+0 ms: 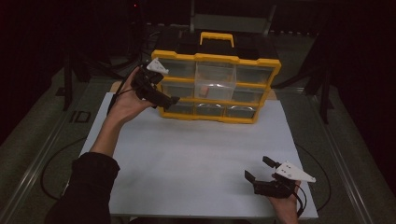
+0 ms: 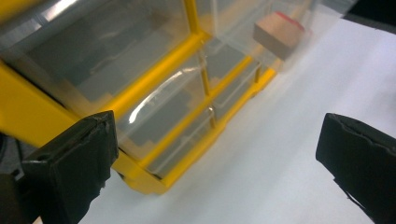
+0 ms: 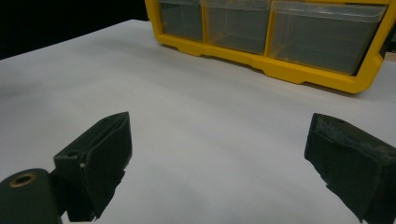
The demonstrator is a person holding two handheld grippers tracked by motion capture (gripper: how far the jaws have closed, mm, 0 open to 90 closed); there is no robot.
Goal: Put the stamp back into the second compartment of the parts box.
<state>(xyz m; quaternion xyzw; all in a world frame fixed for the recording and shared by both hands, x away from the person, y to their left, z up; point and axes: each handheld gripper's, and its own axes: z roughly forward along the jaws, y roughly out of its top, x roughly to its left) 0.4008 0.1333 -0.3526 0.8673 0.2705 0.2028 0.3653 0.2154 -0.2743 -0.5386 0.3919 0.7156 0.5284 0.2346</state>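
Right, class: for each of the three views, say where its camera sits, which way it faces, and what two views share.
High view: above the table, facing forward and down; both forearms, left gripper, right gripper.
Left gripper view: on the left gripper, facing the organiser close up; its open jaws.
Right gripper view: on the right gripper, low, facing across the table to the organiser; its open jaws.
Shared: all three show the organiser.

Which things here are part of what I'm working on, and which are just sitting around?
In the job:
yellow drawer organizer
its pulled-out middle drawer
small block inside that drawer
left gripper, open beside the organizer

Just there:
white table
right gripper, open, apart
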